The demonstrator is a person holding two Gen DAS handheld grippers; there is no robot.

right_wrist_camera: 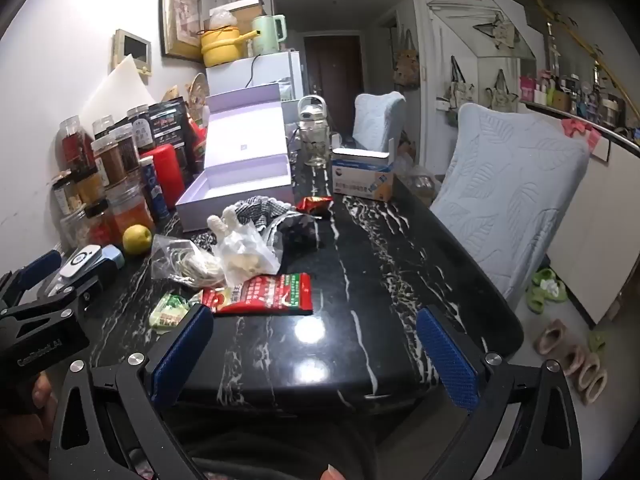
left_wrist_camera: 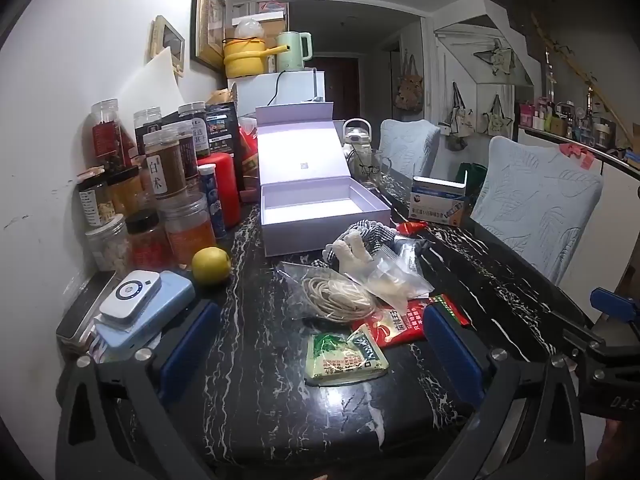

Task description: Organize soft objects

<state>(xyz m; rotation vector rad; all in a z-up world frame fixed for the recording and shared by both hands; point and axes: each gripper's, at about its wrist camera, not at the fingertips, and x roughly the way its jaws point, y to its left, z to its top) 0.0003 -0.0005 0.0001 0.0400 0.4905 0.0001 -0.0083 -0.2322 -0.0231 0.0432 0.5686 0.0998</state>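
Left wrist view takes in the black marble table (left_wrist_camera: 248, 360) from its near edge. Jars (left_wrist_camera: 168, 168) crowd the left edge along the wall, a yellow lemon (left_wrist_camera: 211, 266) just in front of them. Toward the far middle stands the lavender box (left_wrist_camera: 320, 208), lid up. In front of it lie the soft things — a checked cloth (left_wrist_camera: 372, 232), a coiled cord in a clear bag (left_wrist_camera: 336, 296), a red packet (left_wrist_camera: 408, 320) and a green packet (left_wrist_camera: 346, 356). The left gripper (left_wrist_camera: 316, 344) is spread wide, the green packet between its blue pads, untouched. Right wrist view: the right gripper (right_wrist_camera: 316, 352) is spread over bare marble near the right corner — holding nothing.
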